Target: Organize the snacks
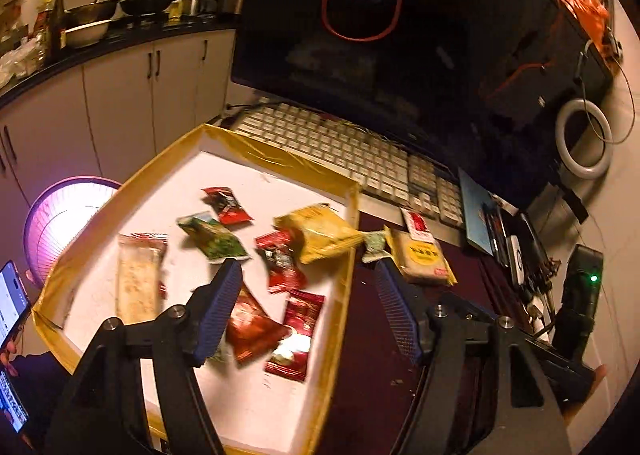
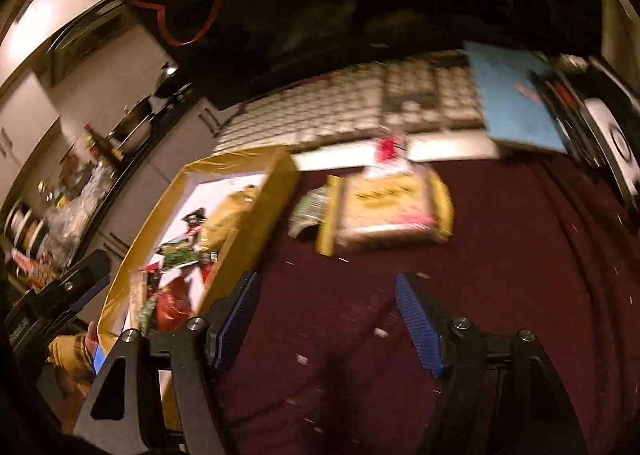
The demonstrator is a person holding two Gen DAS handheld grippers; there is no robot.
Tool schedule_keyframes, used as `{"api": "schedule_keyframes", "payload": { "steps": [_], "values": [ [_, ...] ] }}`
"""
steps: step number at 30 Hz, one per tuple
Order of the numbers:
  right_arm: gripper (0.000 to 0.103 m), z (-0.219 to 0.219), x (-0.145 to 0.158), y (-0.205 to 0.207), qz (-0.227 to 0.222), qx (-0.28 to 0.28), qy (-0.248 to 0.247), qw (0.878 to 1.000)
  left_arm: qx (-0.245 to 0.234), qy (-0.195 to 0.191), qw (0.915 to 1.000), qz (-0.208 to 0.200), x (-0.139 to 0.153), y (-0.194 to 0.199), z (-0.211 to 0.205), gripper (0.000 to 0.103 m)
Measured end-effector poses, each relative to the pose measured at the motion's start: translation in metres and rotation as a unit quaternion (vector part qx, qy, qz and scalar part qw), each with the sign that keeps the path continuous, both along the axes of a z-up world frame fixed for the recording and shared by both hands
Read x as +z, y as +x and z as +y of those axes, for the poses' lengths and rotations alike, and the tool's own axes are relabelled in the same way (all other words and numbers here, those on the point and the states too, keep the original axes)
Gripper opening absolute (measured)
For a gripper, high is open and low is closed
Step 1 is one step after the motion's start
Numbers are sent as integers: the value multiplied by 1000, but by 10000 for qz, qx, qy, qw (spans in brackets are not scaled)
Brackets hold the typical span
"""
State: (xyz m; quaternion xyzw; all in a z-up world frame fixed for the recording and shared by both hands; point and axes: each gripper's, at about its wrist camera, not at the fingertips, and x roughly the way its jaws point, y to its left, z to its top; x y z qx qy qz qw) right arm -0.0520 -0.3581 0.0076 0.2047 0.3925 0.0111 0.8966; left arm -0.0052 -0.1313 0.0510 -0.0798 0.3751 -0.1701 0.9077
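A shallow white tray with a yellow rim (image 1: 348, 275) holds several snack packets: a yellow one (image 1: 320, 231) leaning near the right rim, a green one (image 1: 214, 237), red ones (image 1: 280, 259) and a long pale one (image 1: 138, 279). On the dark red tablecloth outside lie a yellow-edged packet (image 1: 424, 259), a small green packet (image 1: 374, 245) and a red-white sachet (image 1: 416, 225). My left gripper (image 1: 308, 275) is open and empty above the tray's right rim. My right gripper (image 2: 324, 291) is open and empty over the cloth, short of the yellow-edged packet (image 2: 388, 211); the tray (image 2: 256, 223) is to its left.
A white keyboard (image 1: 352, 159) and a dark monitor (image 1: 400, 35) stand behind the tray. A blue booklet (image 2: 516, 99), a ring light (image 1: 584, 139) and dark devices (image 1: 580, 307) are at the right. A kitchen counter with pans (image 1: 120, 11) is at the far left.
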Motion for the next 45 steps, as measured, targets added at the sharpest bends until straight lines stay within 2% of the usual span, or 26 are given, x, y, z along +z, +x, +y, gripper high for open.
{"api": "schedule_keyframes", "payload": {
  "steps": [7,24,45],
  "values": [
    [72,-24,-10,-13,35,-247,33,9997,-145,32,9999,59,-3,-4,-17,68],
    [72,-25,-27,-7,216,-222,120,9994,-240,109,9993,263,-18,0,-29,68],
    [72,-20,-20,0,174,-148,99,9997,-310,115,9989,323,-24,1,-35,68]
  ]
}}
